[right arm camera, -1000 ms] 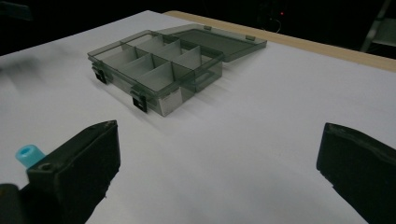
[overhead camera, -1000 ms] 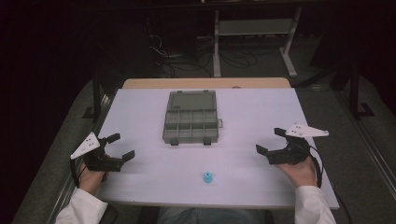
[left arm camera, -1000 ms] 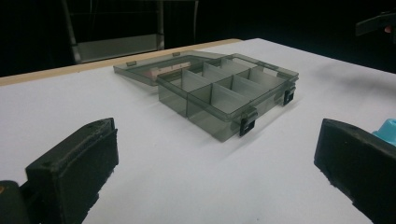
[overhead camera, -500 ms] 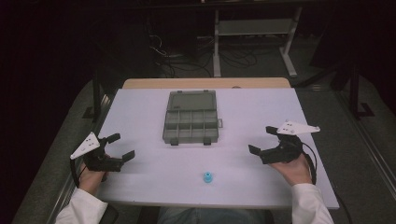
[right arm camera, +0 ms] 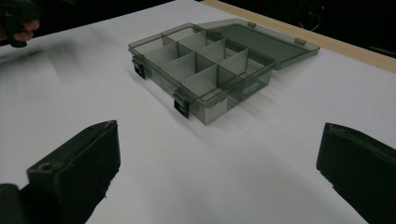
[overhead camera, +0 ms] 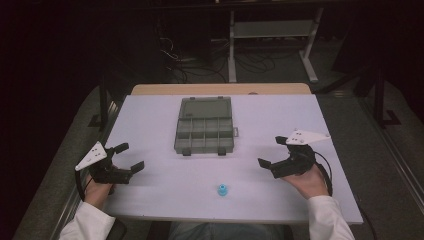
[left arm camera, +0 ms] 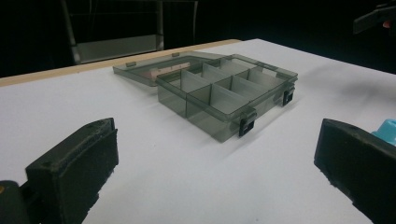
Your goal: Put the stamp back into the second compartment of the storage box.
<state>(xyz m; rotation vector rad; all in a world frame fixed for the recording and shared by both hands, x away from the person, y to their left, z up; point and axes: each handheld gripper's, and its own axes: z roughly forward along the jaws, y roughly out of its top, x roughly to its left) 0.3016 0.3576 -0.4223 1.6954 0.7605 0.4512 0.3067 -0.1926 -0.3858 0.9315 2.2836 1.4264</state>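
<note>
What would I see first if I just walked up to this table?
Probably the smoky grey compartment box lying open in the middle of the white table, its lid flat behind it. Then the little blue piece near the front edge, between the left gripper and the right gripper, both with jaws wide apart.

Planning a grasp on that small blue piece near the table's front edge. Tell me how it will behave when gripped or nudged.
The small blue piece looks like moulded plastic, so probably stiff and light. It appears round from above, so a sideways nudge may slide or roll it. It is tiny beside the right gripper, whose jaws stand wide open, so it could slip out unless centred.
</note>
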